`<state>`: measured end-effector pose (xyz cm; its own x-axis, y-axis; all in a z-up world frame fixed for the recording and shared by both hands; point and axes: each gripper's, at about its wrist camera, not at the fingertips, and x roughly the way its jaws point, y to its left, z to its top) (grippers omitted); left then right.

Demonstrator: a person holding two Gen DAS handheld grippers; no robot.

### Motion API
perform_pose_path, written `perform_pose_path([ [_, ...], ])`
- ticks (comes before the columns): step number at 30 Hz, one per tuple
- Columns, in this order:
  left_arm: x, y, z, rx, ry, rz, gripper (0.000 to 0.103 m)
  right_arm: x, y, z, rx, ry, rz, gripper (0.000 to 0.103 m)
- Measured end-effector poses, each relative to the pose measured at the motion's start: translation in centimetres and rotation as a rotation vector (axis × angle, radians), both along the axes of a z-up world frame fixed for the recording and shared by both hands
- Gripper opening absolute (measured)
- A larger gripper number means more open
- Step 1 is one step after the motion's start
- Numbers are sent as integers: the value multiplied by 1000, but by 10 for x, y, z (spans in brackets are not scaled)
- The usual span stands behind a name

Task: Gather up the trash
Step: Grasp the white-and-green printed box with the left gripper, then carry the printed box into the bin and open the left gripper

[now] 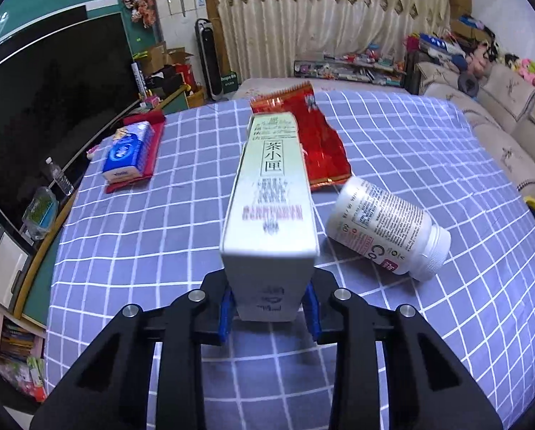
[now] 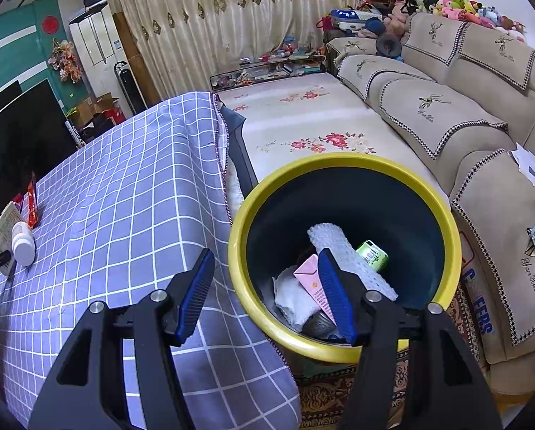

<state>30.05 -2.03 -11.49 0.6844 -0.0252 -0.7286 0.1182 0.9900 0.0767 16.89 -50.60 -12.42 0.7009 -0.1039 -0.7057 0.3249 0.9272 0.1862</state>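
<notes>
A long pale green tea box [image 1: 271,193] points away from me over the checked tablecloth [image 1: 142,236]. My left gripper [image 1: 269,308] is shut on its near end, a blue pad pressed against each side. A white pill bottle [image 1: 385,229] lies on its side to the right of the box, and a red foil wrapper [image 1: 317,143] lies behind it. My right gripper [image 2: 265,286] is open and holds nothing; it hangs over the near rim of a yellow-rimmed bin [image 2: 342,159] beside the table. Inside the bin are a pink carton [image 2: 308,276], a green can [image 2: 373,254], bubble wrap [image 2: 332,240] and crumpled white paper [image 2: 292,297].
A blue tissue pack [image 1: 128,152] rests on a red cloth at the table's left. A dark TV screen [image 1: 52,107] stands beyond the left edge. A beige sofa [image 2: 446,114] and a floral mat [image 2: 303,118] lie right of the table.
</notes>
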Motion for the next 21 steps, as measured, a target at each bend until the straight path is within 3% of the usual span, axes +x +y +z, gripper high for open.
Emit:
perform_pose_path([
  [8, -42, 4, 36, -6, -84, -15, 31, -2, 0, 1, 6, -3, 12, 57],
  [21, -90, -11, 74, -11, -120, -93, 31, -6, 4, 4, 21, -18, 32, 57],
])
